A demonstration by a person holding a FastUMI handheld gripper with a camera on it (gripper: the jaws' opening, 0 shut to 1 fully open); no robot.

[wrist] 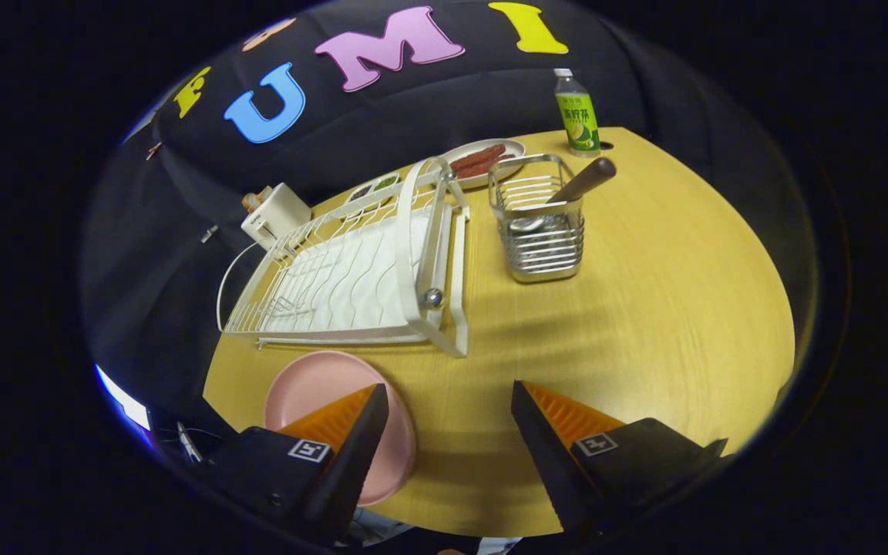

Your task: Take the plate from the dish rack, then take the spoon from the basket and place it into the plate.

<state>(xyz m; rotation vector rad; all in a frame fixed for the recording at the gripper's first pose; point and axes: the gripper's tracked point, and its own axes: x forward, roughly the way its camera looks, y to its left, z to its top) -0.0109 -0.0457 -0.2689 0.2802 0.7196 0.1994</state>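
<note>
so, gripper (450, 401) spread wide, gripping nothing, over the table (644, 324). pink plate (313, 385) flat under the left finger, before the dish rack (351, 270). spoon (567, 193) standing in the basket (540, 239) beyond.

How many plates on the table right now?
2. A pink plate lies flat just in front of the dish rack, partly under one finger of the open claw. A plate with sausages sits beyond the rack, beside the basket.
</note>
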